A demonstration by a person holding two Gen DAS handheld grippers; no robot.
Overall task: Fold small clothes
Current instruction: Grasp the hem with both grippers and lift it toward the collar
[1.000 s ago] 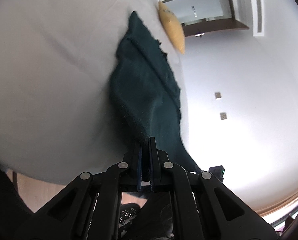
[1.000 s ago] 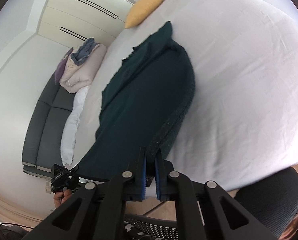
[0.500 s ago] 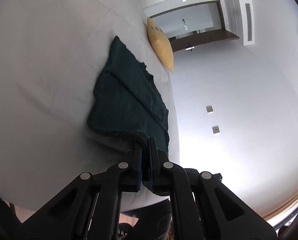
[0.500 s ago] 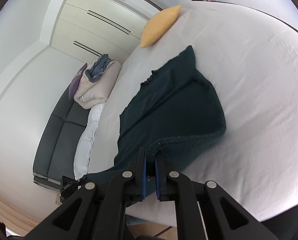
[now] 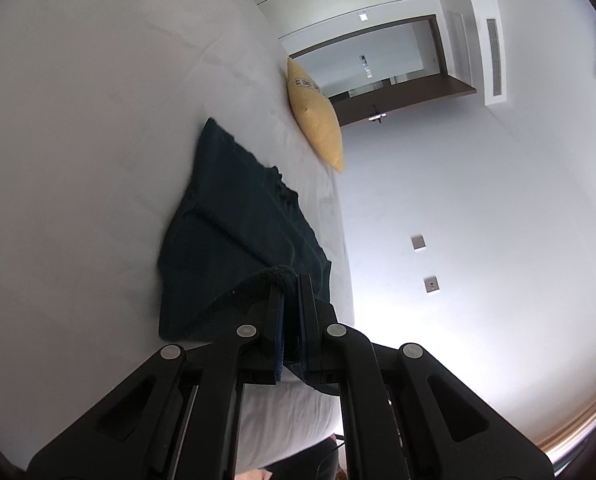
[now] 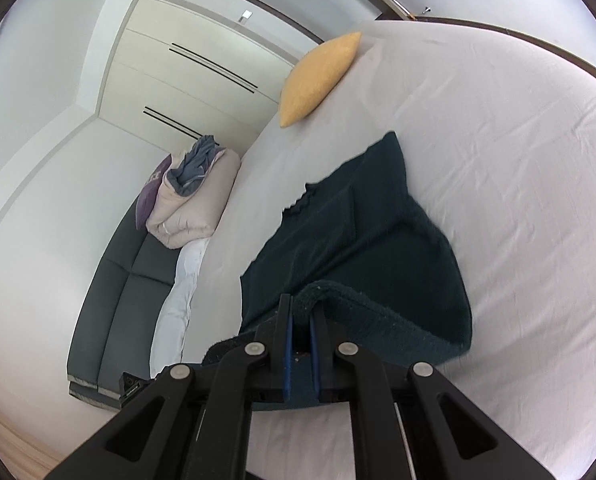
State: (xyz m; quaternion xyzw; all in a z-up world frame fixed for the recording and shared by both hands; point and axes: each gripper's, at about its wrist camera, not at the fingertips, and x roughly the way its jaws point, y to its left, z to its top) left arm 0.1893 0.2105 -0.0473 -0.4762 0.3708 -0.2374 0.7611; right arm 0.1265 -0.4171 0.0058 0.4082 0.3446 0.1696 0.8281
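A dark teal knitted garment (image 5: 234, 236) lies on the white bed sheet (image 5: 78, 140); it also shows in the right wrist view (image 6: 362, 236). My left gripper (image 5: 292, 284) is shut on its thick ribbed hem at one near corner. My right gripper (image 6: 302, 304) is shut on the same hem at the other near corner. The near edge is lifted off the sheet and curls over the part that lies flat. The far end of the garment rests on the bed near a yellow cushion.
A yellow cushion (image 6: 318, 76) lies at the far edge of the bed and also shows in the left wrist view (image 5: 316, 116). A dark grey sofa (image 6: 114, 280) with folded bedding (image 6: 190, 200) stands beside the bed. Wardrobe doors (image 6: 186, 76) are behind.
Both grippers have carried the held hem forward over the bed toward the cushion. The garment, stretched out long before, now looks shorter, with its near edge curling over.
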